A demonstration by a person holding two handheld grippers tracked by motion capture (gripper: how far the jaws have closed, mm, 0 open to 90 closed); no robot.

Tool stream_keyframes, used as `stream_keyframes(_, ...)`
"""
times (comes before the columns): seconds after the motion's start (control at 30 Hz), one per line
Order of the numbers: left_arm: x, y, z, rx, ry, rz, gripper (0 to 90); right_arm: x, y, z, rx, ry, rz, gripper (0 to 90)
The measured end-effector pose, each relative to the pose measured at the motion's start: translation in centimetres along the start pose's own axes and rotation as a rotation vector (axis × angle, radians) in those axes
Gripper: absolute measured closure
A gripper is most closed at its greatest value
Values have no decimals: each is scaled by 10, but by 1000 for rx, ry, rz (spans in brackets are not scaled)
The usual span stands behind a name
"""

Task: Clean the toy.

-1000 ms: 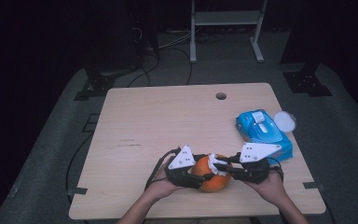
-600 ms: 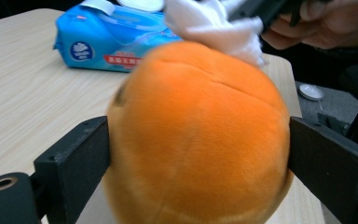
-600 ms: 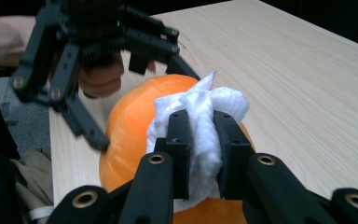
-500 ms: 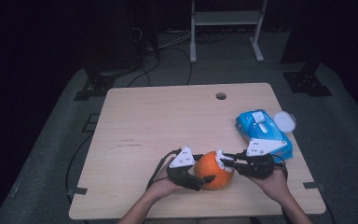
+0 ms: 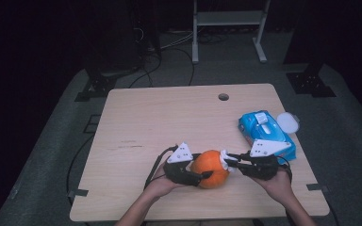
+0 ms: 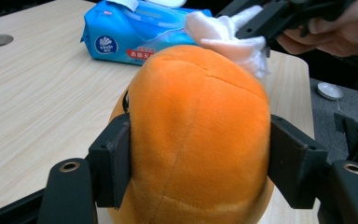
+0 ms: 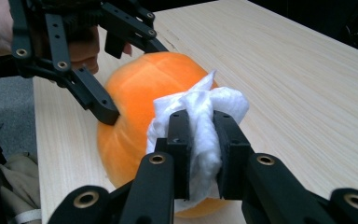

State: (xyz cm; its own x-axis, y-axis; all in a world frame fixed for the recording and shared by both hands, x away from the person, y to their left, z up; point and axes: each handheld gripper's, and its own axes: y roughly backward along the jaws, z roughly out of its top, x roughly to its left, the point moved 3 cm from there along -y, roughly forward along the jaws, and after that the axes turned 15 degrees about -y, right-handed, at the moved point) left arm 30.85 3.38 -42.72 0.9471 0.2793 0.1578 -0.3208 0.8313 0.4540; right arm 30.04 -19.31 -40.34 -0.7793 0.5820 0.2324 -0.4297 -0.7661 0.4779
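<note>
Near the desk's [image 5: 136,117] front edge, the left gripper [image 5: 202,175], jaws just closing, clamps an orange plush ball [image 5: 210,168] steady so the right gripper [image 5: 227,161], pinching a white wipe [image 7: 200,116], can rub it clean.

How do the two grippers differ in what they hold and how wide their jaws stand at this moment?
The left gripper clamps the orange plush ball, jaws wide apart on its sides and just been closing; the right gripper pinches a white wipe with jaws nearly together. The left steadies the ball on the table; the right presses the wipe against the ball. Both are hand-held and meet at the ball.
</note>
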Motion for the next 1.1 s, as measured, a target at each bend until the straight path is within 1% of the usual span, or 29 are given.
stream_keyframes(0.03,0,0,0,0,0,0,305,0,0,0,0,0,0,773)
stream_keyframes(0.07,-1,-2,0,7,2,13,296,10,-1,3,1,34,5,773)
stream_keyframes(0.1,-2,-3,0,7,3,19,277,16,-3,5,0,51,15,773)
stream_keyframes(0.13,-2,-3,0,7,3,19,246,20,-5,6,2,66,19,773)
stream_keyframes(0.17,-1,-5,-2,9,5,20,204,23,-6,7,8,81,13,773)
stream_keyframes(0.2,-1,-5,-2,9,5,20,173,23,-6,7,8,81,13,773)
stream_keyframes(0.23,2,-4,-4,-3,-11,32,141,20,-7,7,12,80,5,773)
stream_keyframes(0.27,3,-4,-5,-11,-9,36,118,16,-7,6,10,68,2,773)
stream_keyframes(0.3,4,-5,-6,-11,-8,34,104,10,-6,5,9,60,-9,773)
stream_keyframes(0.37,2,-8,-9,0,-25,25,104,0,-2,3,-3,27,-20,773)
stream_keyframes(0.4,0,-11,-10,3,-26,23,116,-3,-1,2,-7,16,-24,773)
stream_keyframes(0.43,0,-11,-10,3,-26,23,143,-3,-1,2,-7,16,-24,773)
stream_keyframes(0.47,-5,-16,-10,1,-48,27,171,-7,0,1,-10,3,-35,773)
stream_keyframes(0.57,-8,-16,-9,13,-68,14,214,-11,0,0,-5,-1,-41,772)
stream_keyframes(0.63,-8,-15,-9,8,-66,8,224,-12,1,0,-5,-7,-41,772)
stream_keyframes(0.67,-7,-13,-9,-1,-63,-4,224,-14,1,0,-7,-4,-46,772)
stream_keyframes(0.7,-5,-12,-8,-9,-61,4,219,-15,2,0,-7,-5,-49,772)
stream_keyframes(0.73,-4,-11,-8,-14,-54,16,194,-15,2,-1,-7,-10,-50,772)
stream_keyframes(0.77,-4,-11,-8,-14,-54,16,165,-15,2,-1,-7,-10,-50,772)
stream_keyframes(0.8,-2,-12,-7,-19,-45,29,165,-16,3,-1,-6,-11,-51,772)
stream_keyframes(0.83,-1,-13,-7,-11,-39,41,138,-16,3,-1,-6,-12,-49,772)
stream_keyframes(0.87,-3,-17,-9,4,-33,50,171,-13,2,0,-6,-12,-41,772)
stream_keyframes(0.9,-3,-18,-9,2,-34,66,211,-10,1,1,-5,-4,-39,773)
stream_keyframes(0.93,-3,-18,-10,1,-26,74,235,-6,1,2,-10,9,-34,773)
stream_keyframes(0.97,-3,-18,-10,1,-26,74,251,-6,1,2,-10,9,-34,773)
stream_keyframes(1.0,-1,-18,-10,-3,4,81,260,5,0,4,-8,29,6,774)
stream_keyframes(1.03,-1,-18,-10,-3,4,81,272,13,-2,5,-7,39,25,774)
stream_keyframes(1.07,-5,-20,-9,2,-4,68,281,20,-6,5,5,65,26,774)
stream_keyframes(1.1,-8,-21,-9,13,-28,64,287,27,-10,5,23,95,15,774)
